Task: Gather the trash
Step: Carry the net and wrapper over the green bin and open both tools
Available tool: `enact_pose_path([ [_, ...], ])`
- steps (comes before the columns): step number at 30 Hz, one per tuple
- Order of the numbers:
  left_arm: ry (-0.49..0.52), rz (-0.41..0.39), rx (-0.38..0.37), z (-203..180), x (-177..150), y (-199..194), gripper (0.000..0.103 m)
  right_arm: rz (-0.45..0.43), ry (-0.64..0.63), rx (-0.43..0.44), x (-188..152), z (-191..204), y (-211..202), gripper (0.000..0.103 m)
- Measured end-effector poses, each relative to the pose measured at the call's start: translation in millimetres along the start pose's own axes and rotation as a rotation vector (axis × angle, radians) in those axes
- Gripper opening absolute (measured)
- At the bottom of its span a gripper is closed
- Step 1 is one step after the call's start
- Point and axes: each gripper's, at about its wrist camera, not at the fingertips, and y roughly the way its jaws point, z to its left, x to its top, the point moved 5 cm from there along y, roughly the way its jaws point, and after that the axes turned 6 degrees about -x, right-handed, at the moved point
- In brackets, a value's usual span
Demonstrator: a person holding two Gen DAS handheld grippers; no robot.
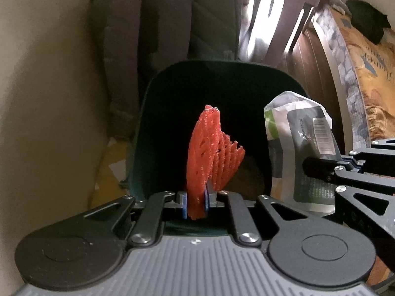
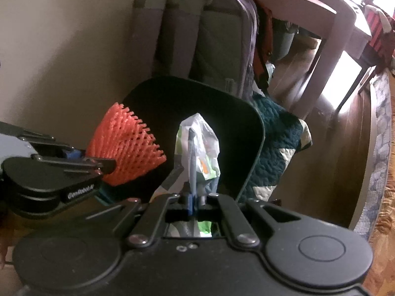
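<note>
A dark green bin (image 1: 148, 113) (image 2: 251, 133) stands open on the floor below both grippers. My left gripper (image 1: 195, 203) is shut on a piece of red foam netting (image 1: 212, 153), which sticks up over the bin's mouth. From the right wrist the same netting (image 2: 126, 145) and the left gripper (image 2: 108, 165) show at the left. My right gripper (image 2: 195, 201) is shut on a crumpled white and green plastic wrapper (image 2: 200, 145), also above the bin. In the left wrist view that wrapper (image 1: 296, 133) shows at the right, with the right gripper's black frame behind it.
A grey and purple backpack (image 1: 172, 24) (image 2: 197, 32) leans on the cream wall behind the bin. A dark teal quilt (image 2: 279, 145) lies right of the bin. Wooden table legs (image 2: 323, 56), brown floor and a patterned rug (image 1: 370, 79) fill the right side.
</note>
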Motion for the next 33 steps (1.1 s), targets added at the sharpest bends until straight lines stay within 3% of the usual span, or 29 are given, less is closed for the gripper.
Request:
enact_pose_path([
  [6,0.03,0.033,0.023,-9,2,18,0.012,0.032,-0.016,-0.021,-8,2,15,0.003],
  [12,0.025,0.057,0.009,-8,-1,27,0.013,0.051,-0.016,-0.022,-13,5,19,0.012],
  [15,0.025,0.064,0.002,-9,-2,29,0.021,0.063,-0.007,-0.014,-16,6,20,0.017],
  [18,0.025,0.056,-0.003,-10,-4,28,0.039,0.064,-0.008,-0.003,-18,5,19,0.019],
  [20,0.021,0.03,-0.003,-9,-5,24,0.059,0.062,-0.007,0.004,-19,4,16,0.02],
  [33,0.044,-0.088,-0.002,-12,-7,-22,0.069,-0.042,0.016,0.054,-20,-7,-28,0.052],
])
